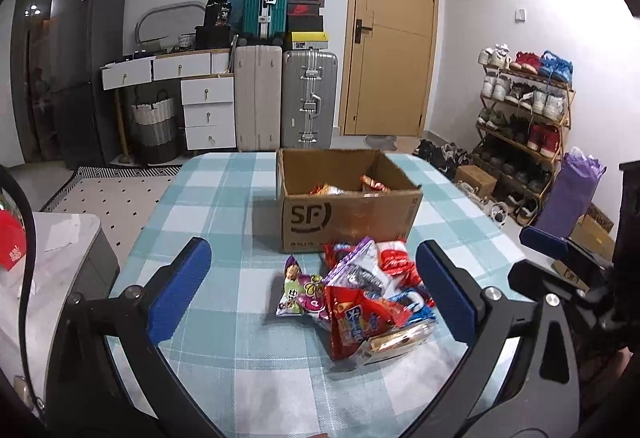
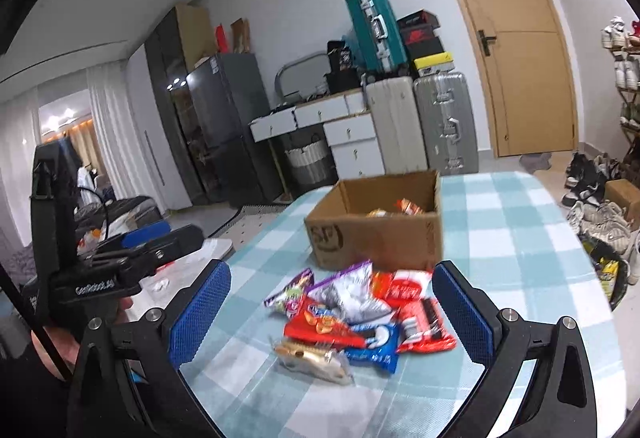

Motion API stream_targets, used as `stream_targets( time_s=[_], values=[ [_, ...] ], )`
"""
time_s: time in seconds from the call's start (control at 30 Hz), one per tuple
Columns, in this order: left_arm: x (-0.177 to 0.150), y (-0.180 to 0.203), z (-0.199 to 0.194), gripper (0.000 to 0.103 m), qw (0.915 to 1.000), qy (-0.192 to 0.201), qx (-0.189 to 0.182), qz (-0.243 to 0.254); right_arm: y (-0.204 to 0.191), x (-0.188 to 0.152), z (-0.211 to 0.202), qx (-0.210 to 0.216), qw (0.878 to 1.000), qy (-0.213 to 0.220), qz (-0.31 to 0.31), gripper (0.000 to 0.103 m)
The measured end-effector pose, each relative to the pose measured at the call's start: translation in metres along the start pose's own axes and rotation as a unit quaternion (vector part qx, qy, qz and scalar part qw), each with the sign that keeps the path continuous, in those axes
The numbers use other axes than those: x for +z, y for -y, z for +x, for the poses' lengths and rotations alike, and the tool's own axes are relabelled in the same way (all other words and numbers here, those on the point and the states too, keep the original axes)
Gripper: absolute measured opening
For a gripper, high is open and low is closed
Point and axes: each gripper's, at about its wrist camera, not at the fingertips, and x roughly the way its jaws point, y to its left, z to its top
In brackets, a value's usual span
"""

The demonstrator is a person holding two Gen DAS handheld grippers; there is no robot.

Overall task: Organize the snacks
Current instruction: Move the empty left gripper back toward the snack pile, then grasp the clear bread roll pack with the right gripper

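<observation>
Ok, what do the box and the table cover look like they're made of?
Box: brown corrugated cardboard, matte, with a printed logo and raw flap edges. Table cover: probably woven cloth, matte teal-and-white check with a visible weave up close; it could be textured vinyl.

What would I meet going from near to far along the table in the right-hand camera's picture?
Clear-wrapped pastry → blue cookie packet → silver-and-purple bag → cardboard box with a few snacks inside → the table's far edge.
</observation>
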Motion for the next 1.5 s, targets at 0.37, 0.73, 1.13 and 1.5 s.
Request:
stream_targets(
  time_s=[0.37,0.73,1.13,1.5],
  values=[
    [-0.050,-0.009,0.046,0.102,0.9998,-0.017,0.003,-0.010,0.013,-0.032,0.048,0.016,0.997,-0.072,0.027,0.102],
    [-0.056,-0.028,0.068,0.102,0.9975,-0.047,-0.021,-0.048,0.021,-0.045,0.082,0.022,0.989,-0.143,0.030,0.102],
    [-0.063,-0.057,0.083,0.102,0.9873,-0.085,-0.048,-0.126,-0.002,-0.060,0.105,0.045,0.981,-0.184,-0.040,0.101],
    [-0.066,-0.063,0.085,0.102,0.9826,-0.093,-0.063,-0.148,-0.002,-0.071,0.123,0.058,0.970,-0.234,-0.031,0.069]
  ],
)
